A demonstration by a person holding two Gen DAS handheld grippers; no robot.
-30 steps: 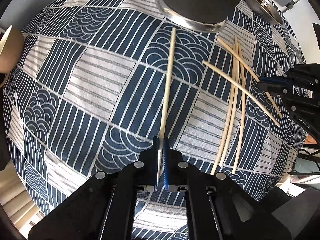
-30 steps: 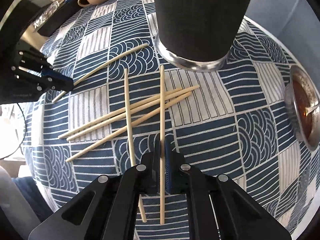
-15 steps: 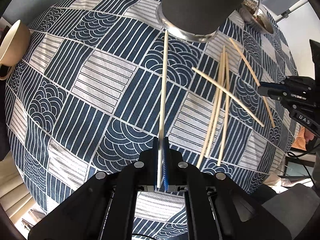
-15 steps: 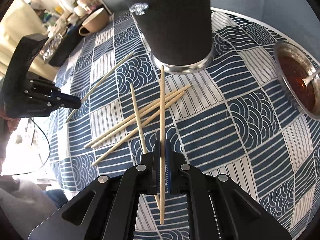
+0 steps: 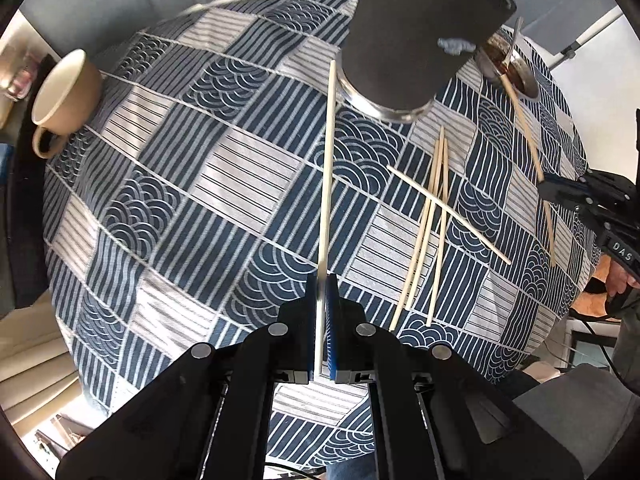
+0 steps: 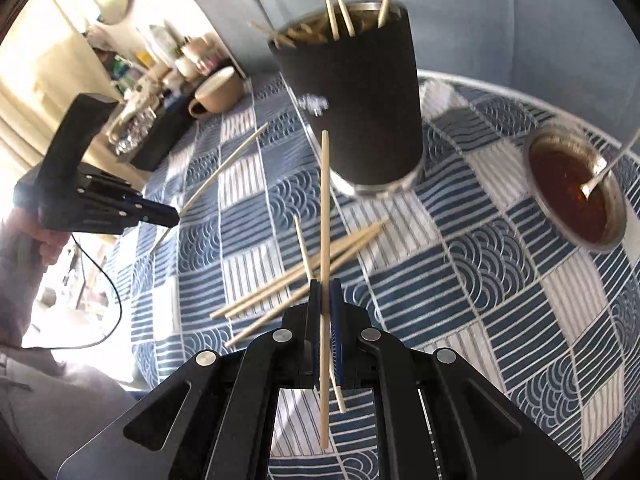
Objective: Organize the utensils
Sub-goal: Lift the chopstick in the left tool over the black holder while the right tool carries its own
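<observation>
Two tools, each clenched on one chopstick. Left tool [image 5: 320, 292], bottom centre of the left wrist view: jaws closed on a pale wooden chopstick [image 5: 326, 176] that runs straight up the frame, its far tip just beside the base of the black cup [image 5: 416, 36] at upper centre. Right tool [image 6: 325, 300], bottom centre of the right wrist view: jaws closed on a second chopstick [image 6: 324, 216], lifted off the cloth, its tip in front of the cup's lower wall.

Black cup, metal-rimmed at the base, upright on the table [image 5: 160, 208], which carries a blue and white patchwork cloth; several chopsticks [image 6: 340, 12] stand inside it, ends above the rim.

Loose chopsticks [image 5: 432, 216], four, lying crossed on the cloth at centre right of the left wrist view, between the two tools.

Beige mug [image 5: 64, 92], upper left of the left wrist view, on the table's edge.

Metal bowl [image 6: 572, 192] of brown sauce with a spoon in it, right side of the right wrist view, near the cup but apart from it
</observation>
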